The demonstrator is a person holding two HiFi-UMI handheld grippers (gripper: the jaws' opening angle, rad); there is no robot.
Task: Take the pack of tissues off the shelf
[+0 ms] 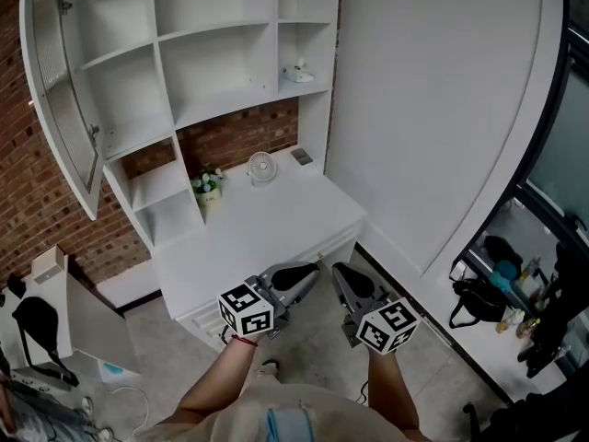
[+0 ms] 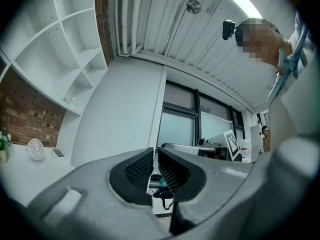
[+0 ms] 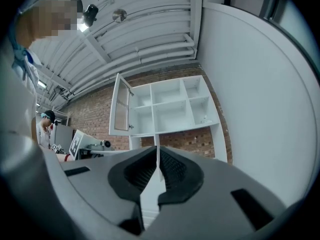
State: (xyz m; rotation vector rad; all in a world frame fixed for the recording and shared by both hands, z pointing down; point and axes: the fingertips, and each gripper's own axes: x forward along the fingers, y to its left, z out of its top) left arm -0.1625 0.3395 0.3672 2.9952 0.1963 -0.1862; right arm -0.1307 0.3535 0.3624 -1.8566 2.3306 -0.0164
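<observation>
Tissues rest high up: the pack of tissues [image 1: 297, 70] shows as a small white item in the right-hand compartment of the shelf [image 1: 225, 109], too small for detail. Under the shelf, against the brick wall [image 1: 235, 141], the tabletop [image 1: 267, 224] carries a small white fan [image 1: 261, 168], a pot of flowers [image 1: 207, 184] and a little dark object [image 1: 302, 157]. At the shelf's left side a cabinet door [image 1: 60, 90] hangs open. Well away from the shelf, off the tabletop's front edge, the left gripper [image 1: 313, 271] and right gripper [image 1: 339, 271] hover side by side, each with jaws pressed together and nothing between them.
</observation>
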